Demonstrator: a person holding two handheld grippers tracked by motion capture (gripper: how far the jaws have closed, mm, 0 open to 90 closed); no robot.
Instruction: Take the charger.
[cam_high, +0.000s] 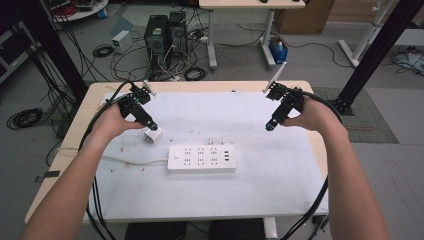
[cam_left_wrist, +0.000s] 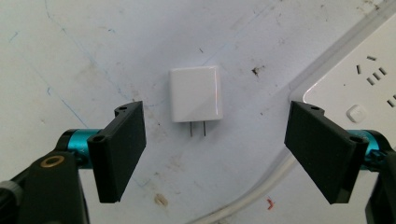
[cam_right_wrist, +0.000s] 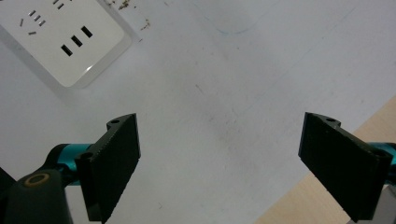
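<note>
Ok so my left gripper (cam_left_wrist: 212, 154) is hanging over the white charger plug (cam_left_wrist: 195, 94) w/ jaws spread wide, nothing in them yet. The plug lies flat on the table (cam_high: 280, 170), just ahead of the jaws and roughly centred between them, its two prongs (cam_left_wrist: 198, 129) pointing back toward the gripper. The power strip (cam_left_wrist: 355, 88) sits off past the right jaw, its cable (cam_left_wrist: 261, 189) running under that side.

Imo the step here is grabbing the plug by its flat sides. What I'd do: nudge fwd a bit so the pads bracket the white body and not the prongs, drop straight down, then close slow. Keep the right jaw off the strip's cable or it'll drag the whole thing. Grip mid-body so the prongs stay free for the socket later.

Right gripper (cam_right_wrist: 219, 163) is also wide, empty, hovering over bare table w/ the strip's USB end (cam_right_wrist: 74, 41) up ahead to its left. Fine parked there tbh.
</note>
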